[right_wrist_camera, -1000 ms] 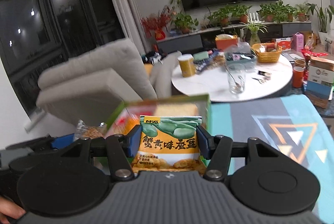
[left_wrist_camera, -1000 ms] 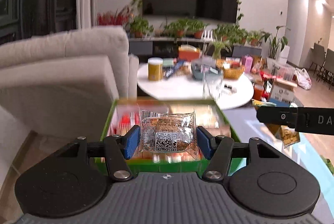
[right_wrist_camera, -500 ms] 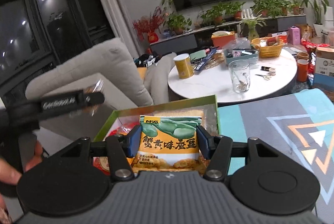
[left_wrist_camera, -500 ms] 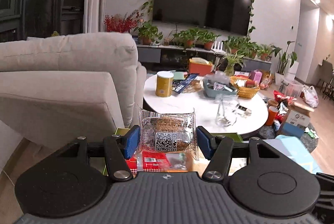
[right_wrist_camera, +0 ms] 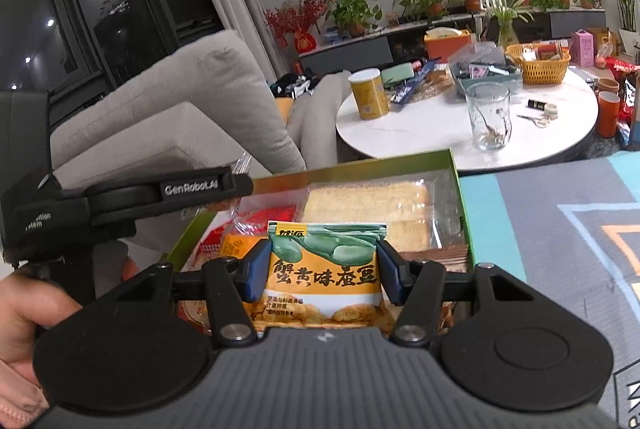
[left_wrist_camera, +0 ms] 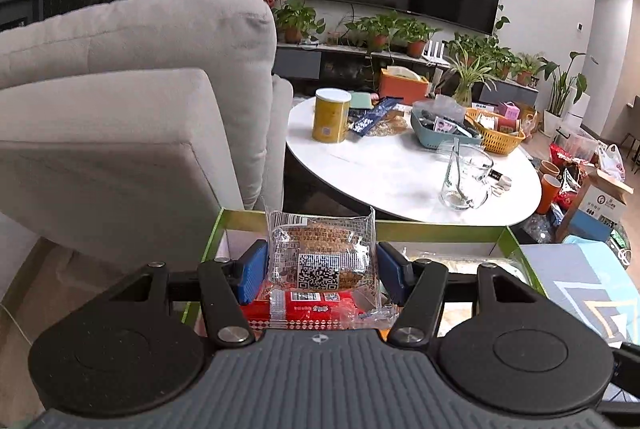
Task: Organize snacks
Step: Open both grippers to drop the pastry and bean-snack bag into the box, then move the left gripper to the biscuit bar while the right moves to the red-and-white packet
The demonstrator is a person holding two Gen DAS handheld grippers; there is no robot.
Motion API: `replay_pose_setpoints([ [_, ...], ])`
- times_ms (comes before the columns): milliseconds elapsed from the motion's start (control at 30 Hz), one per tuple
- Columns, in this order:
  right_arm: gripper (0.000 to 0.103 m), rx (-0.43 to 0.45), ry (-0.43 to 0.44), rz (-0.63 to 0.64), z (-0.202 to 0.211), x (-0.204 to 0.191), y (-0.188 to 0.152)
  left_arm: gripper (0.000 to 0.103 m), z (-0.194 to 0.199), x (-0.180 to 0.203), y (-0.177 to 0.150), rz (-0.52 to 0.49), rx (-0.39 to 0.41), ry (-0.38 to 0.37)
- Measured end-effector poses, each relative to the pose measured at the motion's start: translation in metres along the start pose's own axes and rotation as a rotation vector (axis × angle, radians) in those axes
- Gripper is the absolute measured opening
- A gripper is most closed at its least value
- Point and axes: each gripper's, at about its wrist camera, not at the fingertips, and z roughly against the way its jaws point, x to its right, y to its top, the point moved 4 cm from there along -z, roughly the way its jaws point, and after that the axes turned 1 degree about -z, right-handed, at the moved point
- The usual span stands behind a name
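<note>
A clear packet of brown crackers with a QR code (left_wrist_camera: 320, 253) stands upright between the blue pads of my left gripper (left_wrist_camera: 320, 265), whose jaws are opening. It hangs over the left part of the green box (left_wrist_camera: 440, 229), above a red packet (left_wrist_camera: 312, 309). My right gripper (right_wrist_camera: 322, 269) is shut on a yellow and green snack bag (right_wrist_camera: 322, 281) over the near edge of the green box (right_wrist_camera: 360, 165). In the right wrist view the left gripper (right_wrist_camera: 236, 189) reaches in from the left, held by a hand (right_wrist_camera: 28, 313).
The box holds a wide pack of pale crackers (right_wrist_camera: 372, 205) and orange packets. A grey sofa (left_wrist_camera: 120, 109) stands left of it. Beyond is a round white table (left_wrist_camera: 400, 169) with a glass, a yellow can and baskets. A patterned mat (right_wrist_camera: 560, 229) lies to the right.
The left gripper has come forward and down with the clear packet, now over the box's left part. The right gripper has sunk closer to the box, its bag unchanged.
</note>
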Motion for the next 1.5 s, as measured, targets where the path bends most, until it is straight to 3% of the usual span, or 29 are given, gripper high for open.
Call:
replay_pose_setpoints([
  [67, 0.060, -0.012, 0.000, 0.004, -0.002, 0.000, -0.002, 0.059, -0.006, 0.000, -0.003, 0.008, -0.017, 0.011],
  [133, 0.060, -0.017, 0.007, 0.019, -0.001, -0.002, -0.004, 0.069, -0.006, 0.001, -0.005, -0.009, -0.012, 0.022],
  [667, 0.060, 0.036, -0.015, -0.004, 0.034, 0.012, 0.000, 0.070, 0.044, 0.010, -0.017, -0.041, 0.019, 0.034],
  [967, 0.060, 0.041, -0.032, -0.020, 0.065, 0.022, -0.005, 0.070, 0.084, 0.027, -0.039, -0.069, 0.021, 0.012],
  [1500, 0.061, 0.035, -0.030, 0.087, 0.112, 0.008, -0.031, 0.070, 0.139, 0.038, -0.092, -0.049, -0.023, -0.023],
])
